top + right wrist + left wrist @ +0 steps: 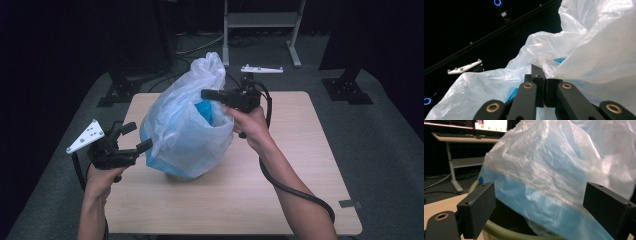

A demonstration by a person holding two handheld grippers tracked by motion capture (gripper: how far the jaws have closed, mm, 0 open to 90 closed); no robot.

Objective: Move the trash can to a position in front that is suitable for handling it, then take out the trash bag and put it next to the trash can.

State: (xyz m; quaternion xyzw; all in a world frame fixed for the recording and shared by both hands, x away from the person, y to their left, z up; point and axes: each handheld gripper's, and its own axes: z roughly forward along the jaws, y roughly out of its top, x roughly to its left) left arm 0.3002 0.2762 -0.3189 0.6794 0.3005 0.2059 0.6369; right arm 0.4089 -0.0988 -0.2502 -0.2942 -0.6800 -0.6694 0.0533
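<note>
Right gripper (206,93) pinches the plastic bag (187,125) at its rim (bag lifted above the table (300,165)); left gripper (137,137), jaws spread, sits just beside the bag.

A bag (187,125) stands on the bench (300,165), left of its middle, draped over a bin (506,232) that sits inside it. The left tongs (134,137) hang just beside the bag's left flank. The right tongs (207,93) meet the bag's upper rim from the right.

Bag (187,125): no legible text.
Grippers: no legible markings.
Screen (491,125): content too blurred to read.
</note>
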